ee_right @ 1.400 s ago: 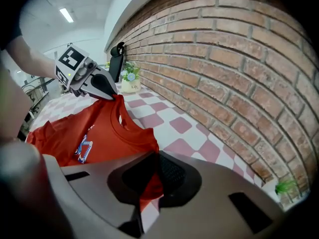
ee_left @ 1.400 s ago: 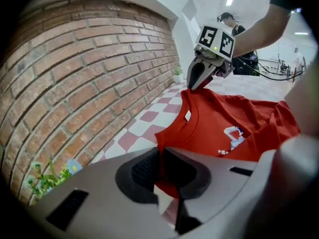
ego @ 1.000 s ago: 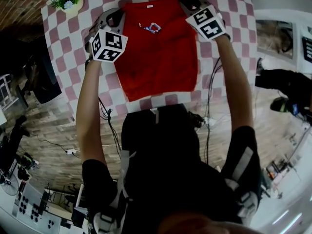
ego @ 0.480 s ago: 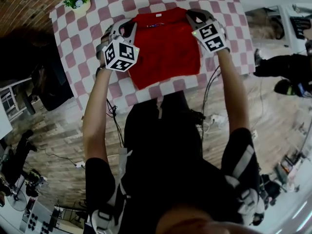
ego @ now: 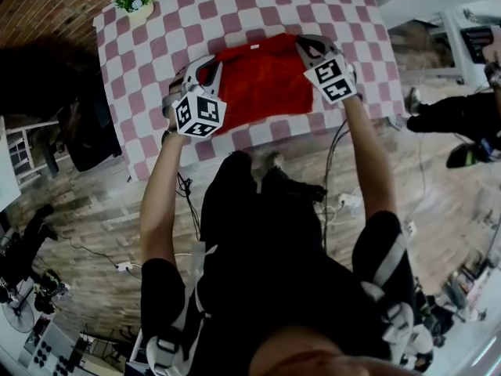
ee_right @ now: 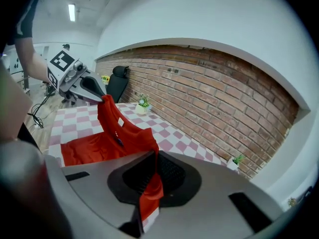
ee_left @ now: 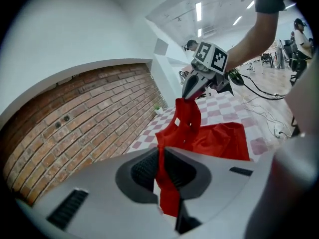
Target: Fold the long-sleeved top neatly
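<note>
The red long-sleeved top (ego: pixel 262 84) lies on the pink-and-white checked table (ego: pixel 235 6). Its far edge is lifted and drawn over the rest. My left gripper (ego: pixel 207 70) is shut on the left shoulder, and my right gripper (ego: pixel 306 47) is shut on the right shoulder. In the left gripper view a strip of the red top (ee_left: pixel 209 138) runs between the jaws of the left gripper (ee_left: pixel 167 173) and stretches up to the right gripper (ee_left: pixel 192 87). The right gripper view shows the red top (ee_right: pixel 107 143) pinched in the right gripper (ee_right: pixel 149 185), with the left gripper (ee_right: pixel 93 89) holding the other corner.
A small potted plant (ego: pixel 137 2) stands at the table's far left corner. A black chair (ego: pixel 78 131) is left of the table by the brick wall (ee_right: pixel 209 98). Cables (ego: pixel 338 198) lie on the wooden floor near the person's feet.
Both grippers have come toward the table's near edge and risen a little, carrying the top's shoulders with them. The flat part of the top looks shorter.
</note>
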`<state>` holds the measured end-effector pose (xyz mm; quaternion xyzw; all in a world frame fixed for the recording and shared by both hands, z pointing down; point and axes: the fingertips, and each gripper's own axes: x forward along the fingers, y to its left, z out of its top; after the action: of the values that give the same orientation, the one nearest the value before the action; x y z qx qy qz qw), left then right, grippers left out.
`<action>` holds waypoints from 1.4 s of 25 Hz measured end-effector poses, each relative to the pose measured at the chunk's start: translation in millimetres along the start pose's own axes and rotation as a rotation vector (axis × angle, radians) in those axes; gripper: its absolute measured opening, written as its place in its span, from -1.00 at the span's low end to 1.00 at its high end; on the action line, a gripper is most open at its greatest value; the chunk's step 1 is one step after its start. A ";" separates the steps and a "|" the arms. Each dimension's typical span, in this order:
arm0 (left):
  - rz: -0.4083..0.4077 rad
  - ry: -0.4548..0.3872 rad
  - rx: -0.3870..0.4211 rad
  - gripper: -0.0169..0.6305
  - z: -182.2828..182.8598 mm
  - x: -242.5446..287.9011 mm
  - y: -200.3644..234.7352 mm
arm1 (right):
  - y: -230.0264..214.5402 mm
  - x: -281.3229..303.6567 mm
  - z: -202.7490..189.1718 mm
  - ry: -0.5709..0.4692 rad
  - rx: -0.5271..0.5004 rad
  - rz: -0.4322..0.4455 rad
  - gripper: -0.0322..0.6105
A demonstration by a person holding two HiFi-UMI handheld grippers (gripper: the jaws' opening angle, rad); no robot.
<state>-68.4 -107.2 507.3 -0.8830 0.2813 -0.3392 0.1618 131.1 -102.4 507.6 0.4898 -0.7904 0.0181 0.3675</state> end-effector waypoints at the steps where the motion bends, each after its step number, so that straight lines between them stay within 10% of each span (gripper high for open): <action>1: 0.011 0.002 -0.001 -0.84 1.8 -4.4 -6.6 | 3.0 -5.2 -4.0 -0.006 -0.002 0.005 -0.83; 35: 0.044 0.260 -0.222 -0.84 -112.6 -25.2 -217.1 | 158.5 -38.8 -191.6 0.090 -0.089 0.218 -0.83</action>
<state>-77.5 68.8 678.7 -0.8378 0.3548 -0.4136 0.0327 123.9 84.0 676.6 0.3827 -0.8217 0.0450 0.4200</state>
